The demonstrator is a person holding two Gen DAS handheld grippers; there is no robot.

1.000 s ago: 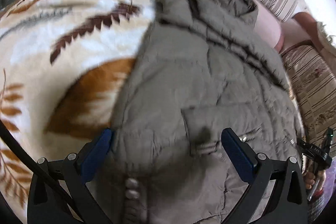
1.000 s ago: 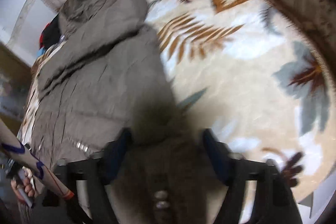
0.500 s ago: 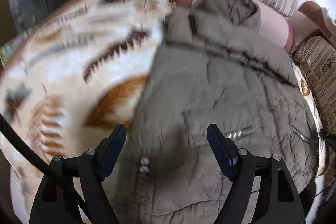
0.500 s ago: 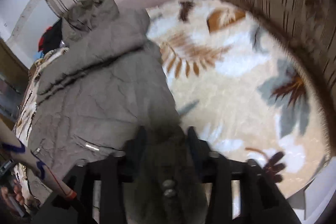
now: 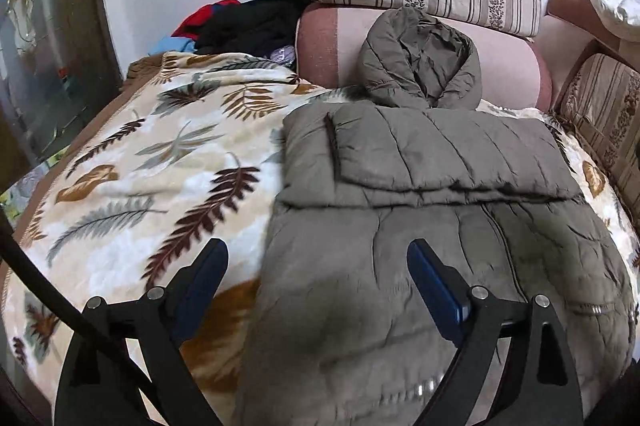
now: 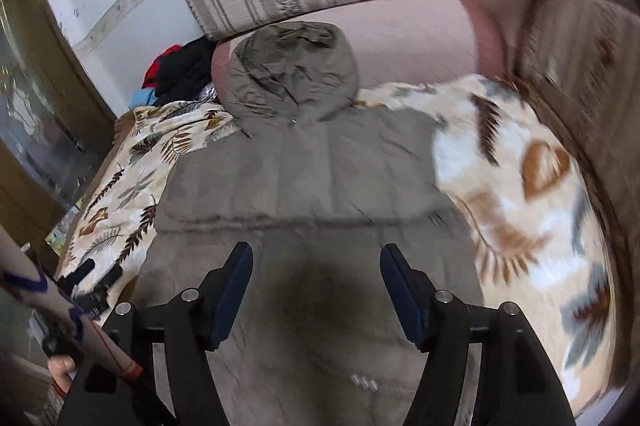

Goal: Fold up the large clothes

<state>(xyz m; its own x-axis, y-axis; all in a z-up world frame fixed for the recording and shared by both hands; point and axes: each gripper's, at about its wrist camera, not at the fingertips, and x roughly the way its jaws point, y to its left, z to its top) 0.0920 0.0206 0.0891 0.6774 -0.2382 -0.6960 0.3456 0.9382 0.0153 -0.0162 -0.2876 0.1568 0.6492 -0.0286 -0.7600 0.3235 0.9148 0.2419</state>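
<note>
left tongs (image 5: 316,274) widening, empty | right tongs (image 6: 316,282) widening, empty | risk: puffy jacket (image 5: 420,266) springing unfolded once released on soft bed (image 5: 160,166)

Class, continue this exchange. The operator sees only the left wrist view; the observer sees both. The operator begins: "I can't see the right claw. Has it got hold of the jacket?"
Observer: No. The right claw is opening above the jacket, with nothing between its pads.
Operator: Is the person visible anywhere?
Observer: Yes, a hand and a patterned sleeve show at the lower left edge.
Operator: What lies right of the jacket?
Observer: Leaf-print blanket, with no clothes on it.
</note>
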